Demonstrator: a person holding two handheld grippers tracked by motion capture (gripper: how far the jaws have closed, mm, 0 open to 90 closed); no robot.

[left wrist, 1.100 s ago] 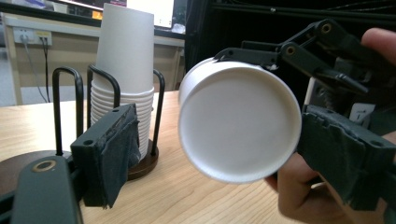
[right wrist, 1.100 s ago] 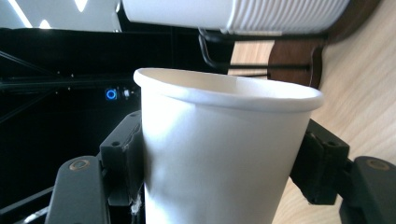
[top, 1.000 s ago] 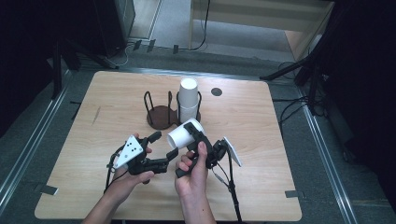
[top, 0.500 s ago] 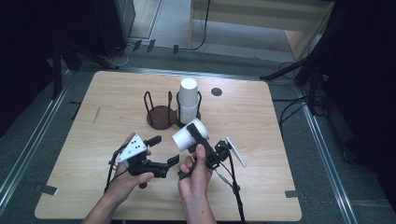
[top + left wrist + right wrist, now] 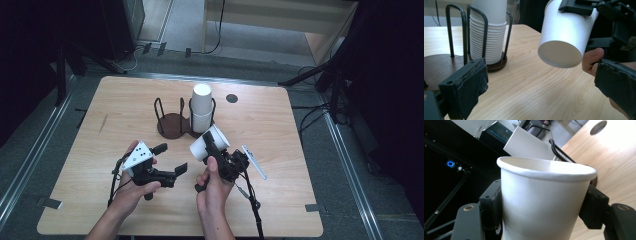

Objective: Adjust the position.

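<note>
From above, my right gripper [image 5: 214, 145] clamps a white paper cup [image 5: 209, 142] held tilted over the table [image 5: 300, 165], just near of the stack of cups [image 5: 202, 107] in the dark wire holder [image 5: 172, 122]; my left gripper [image 5: 170, 159] sits to its left, jaws having just been opening, nothing between them. Along my left jaws, spread wide, the cup's base [image 5: 560, 53] faces me (my thumb [image 5: 591, 60] beside it). Along my right jaws, both pads [image 5: 491, 205] press the cup's sides [image 5: 541, 202].
</note>
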